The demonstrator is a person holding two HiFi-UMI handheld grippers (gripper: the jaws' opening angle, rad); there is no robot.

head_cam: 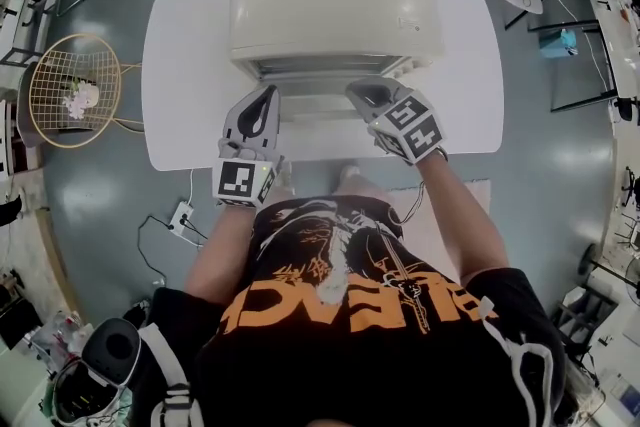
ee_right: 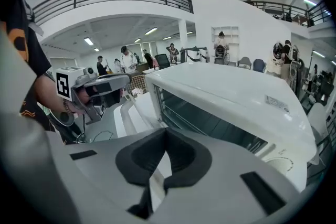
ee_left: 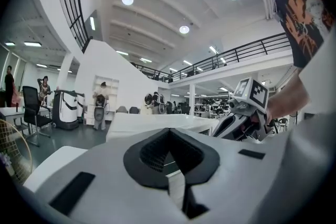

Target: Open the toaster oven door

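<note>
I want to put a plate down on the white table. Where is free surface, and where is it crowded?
Two bare patches on the table: one left of the toaster oven, one right of it, each reaching the table edge. The front is crowded: the open oven door, the left gripper and the right gripper fill it.

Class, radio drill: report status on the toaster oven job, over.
Left gripper and right gripper shut, empty, at the front edge of the door. Toaster oven door down, open. Nothing blocking it.

readable text: none | shirt lettering (head_cam: 290, 303): inverted, illegible
</note>
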